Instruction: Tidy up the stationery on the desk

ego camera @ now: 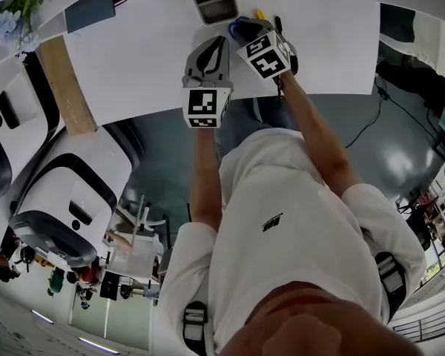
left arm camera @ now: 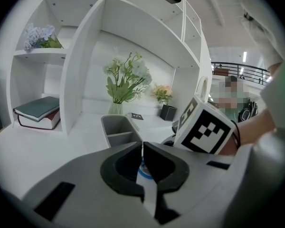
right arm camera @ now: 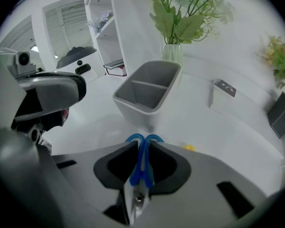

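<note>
The blue-handled scissors are off the white surface, pinched in the right claw. Both black pads press on the handle shanks. The two blue loops stick out past the claw tips and the metal blades point back toward the hand.

Far left in the left gripper view, a white shelf unit holds a bunch of pale blue flowers in its upper bay. In the lower bay a dark green book lies flat on a red-edged one. Right of the shelf wall stands a glass vase of green leaves and white flowers. Just in front of it is a grey plastic desk holder with two compartments, and both compartments look bare in the right gripper view. Further right, near the back, sits a small dark pot with pinkish blooms.

The left claw is level with the holder's near side, its pads drawn almost together with only a thin slit between them. A sliver of blue and white shows through that slit, but what it is cannot be told.

The right claw is just beside the left one, tilted steeply down, with the scissor loops near the holder's front wall. To the right of the loops a small yellow object lies on the surface, mostly hidden by the claw.
</note>
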The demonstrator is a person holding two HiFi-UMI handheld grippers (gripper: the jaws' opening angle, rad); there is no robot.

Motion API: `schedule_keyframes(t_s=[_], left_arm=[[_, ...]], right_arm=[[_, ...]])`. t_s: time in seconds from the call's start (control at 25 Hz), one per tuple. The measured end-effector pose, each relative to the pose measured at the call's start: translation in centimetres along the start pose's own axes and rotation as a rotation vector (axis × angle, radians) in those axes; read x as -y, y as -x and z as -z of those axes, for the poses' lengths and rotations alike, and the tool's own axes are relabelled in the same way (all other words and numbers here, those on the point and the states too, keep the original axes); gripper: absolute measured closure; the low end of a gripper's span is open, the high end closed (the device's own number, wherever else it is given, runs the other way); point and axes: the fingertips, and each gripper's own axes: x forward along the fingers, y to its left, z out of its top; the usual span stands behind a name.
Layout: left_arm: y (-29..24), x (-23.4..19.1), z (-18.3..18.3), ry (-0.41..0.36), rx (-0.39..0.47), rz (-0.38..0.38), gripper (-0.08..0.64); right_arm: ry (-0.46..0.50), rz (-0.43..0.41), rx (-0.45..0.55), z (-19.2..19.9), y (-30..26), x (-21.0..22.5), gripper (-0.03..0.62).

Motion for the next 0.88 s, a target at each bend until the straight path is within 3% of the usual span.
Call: schedule_keyframes(t_s=[0.88], left_arm=[[2.2,-0.8,-4.8,-0.008,0.084,-0.025,0.56]], right_arm=[[-0.043,0.007,0.352,-8.6,12.3,-0.2,0.537]])
